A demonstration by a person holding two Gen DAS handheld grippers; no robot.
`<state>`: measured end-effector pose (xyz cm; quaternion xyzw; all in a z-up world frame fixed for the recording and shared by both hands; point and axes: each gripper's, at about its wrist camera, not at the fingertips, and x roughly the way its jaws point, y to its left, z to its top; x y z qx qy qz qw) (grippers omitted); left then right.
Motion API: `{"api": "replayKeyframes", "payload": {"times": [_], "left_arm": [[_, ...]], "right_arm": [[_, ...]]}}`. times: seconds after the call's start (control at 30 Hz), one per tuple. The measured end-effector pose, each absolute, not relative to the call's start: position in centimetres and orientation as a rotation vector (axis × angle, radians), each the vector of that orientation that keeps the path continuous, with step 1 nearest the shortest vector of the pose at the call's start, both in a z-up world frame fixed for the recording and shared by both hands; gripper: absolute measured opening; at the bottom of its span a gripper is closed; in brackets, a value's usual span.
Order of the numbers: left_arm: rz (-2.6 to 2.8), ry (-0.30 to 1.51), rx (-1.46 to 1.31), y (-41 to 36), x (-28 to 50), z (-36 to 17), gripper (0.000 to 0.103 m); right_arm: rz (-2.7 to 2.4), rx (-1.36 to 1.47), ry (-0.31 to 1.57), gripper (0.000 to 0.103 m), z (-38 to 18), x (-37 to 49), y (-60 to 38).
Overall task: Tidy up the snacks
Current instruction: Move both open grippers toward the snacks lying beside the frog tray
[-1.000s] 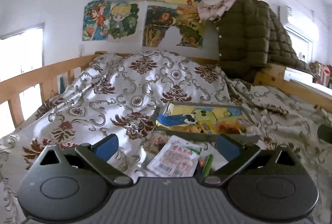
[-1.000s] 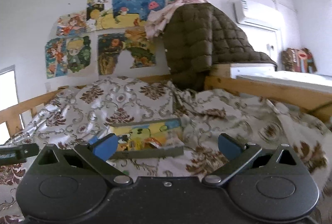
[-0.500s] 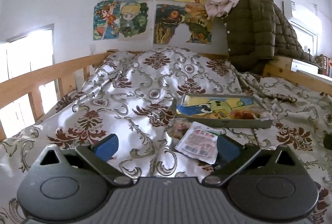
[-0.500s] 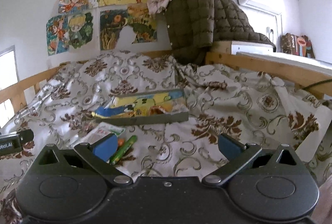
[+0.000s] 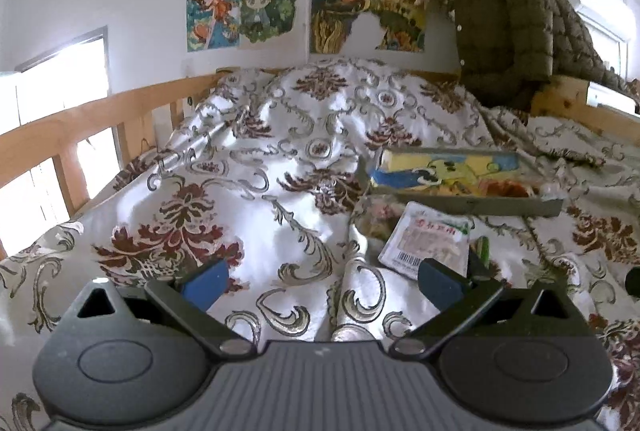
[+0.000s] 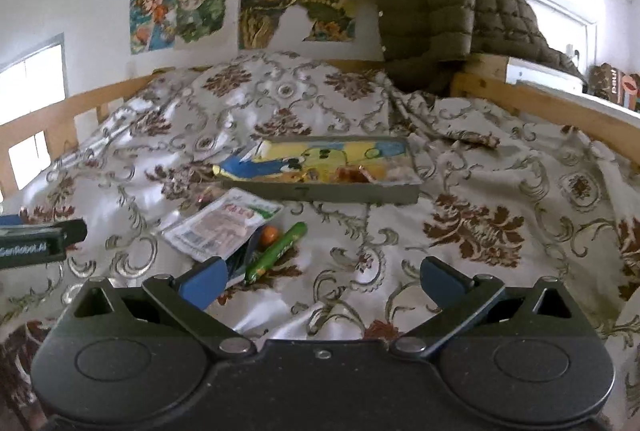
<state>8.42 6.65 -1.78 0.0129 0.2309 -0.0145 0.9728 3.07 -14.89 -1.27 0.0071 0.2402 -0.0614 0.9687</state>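
Though partly legible, "GenRobot.AI" on left gripper (image 6: 40,243).

My left gripper (image 5: 322,285) is dark grey plastic with a ribbed centre plate and two rounded housings, each carrying an oval recess and a triangular cut-out. Black linkage arms, pinned by silver rivets, run out to fingers (image 5: 206,282) with blue pads. My right gripper (image 6: 320,281) matches it — black and finely speckled, with a small screw at its centre. From the right wrist view, the left gripper's side shows white lettering.
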Motion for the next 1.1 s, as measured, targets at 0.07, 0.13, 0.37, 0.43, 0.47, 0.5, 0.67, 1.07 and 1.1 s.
{"api": "replayKeyframes", "payload": {"times": [0.07, 0.13, 0.37, 0.43, 0.47, 0.5, 0.67, 1.07, 1.1], "left_arm": [[-0.031, 0.470, 0.036, 6.6, 8.6, -2.0, 0.103], [-0.037, 0.461, 0.048, 6.5, 8.6, -2.1, 0.103], [-0.045, 0.461, 0.055, 6.3, 9.4, -2.2, 0.103], [-0.052, 0.460, 0.045, 6.3, 9.9, -2.1, 0.103], [-0.054, 0.458, 0.040, 6.2, 10.1, -2.0, 0.103], [-0.059, 0.459, 0.036, 6.1, 10.4, -1.9, 0.103], [-0.071, 0.461, 0.007, 5.7, 12.0, -2.0, 0.103], [-0.075, 0.494, 0.050, 4.4, 16.0, -2.8, 0.103], [-0.079, 0.496, 0.056, 4.3, 16.2, -2.8, 0.103]], "right_arm": [[-0.113, 0.027, 0.507, 0.102, -1.7, 3.5, -15.0], [-0.105, 0.039, 0.520, 0.102, -1.9, 3.9, -15.1], [-0.070, 0.066, 0.529, 0.102, -2.2, 5.2, -15.4], [-0.057, 0.063, 0.536, 0.102, -2.4, 5.8, -15.5], [-0.052, 0.062, 0.538, 0.102, -2.5, 6.0, -15.5], [-0.049, 0.061, 0.540, 0.102, -2.7, 6.4, -15.6], [-0.036, 0.065, 0.552, 0.102, -3.2, 8.1, -16.4], [-0.011, 0.075, 0.568, 0.102, -5.1, 11.6, -17.9], [-0.011, 0.077, 0.570, 0.102, -5.2, 11.9, -18.1]]}}
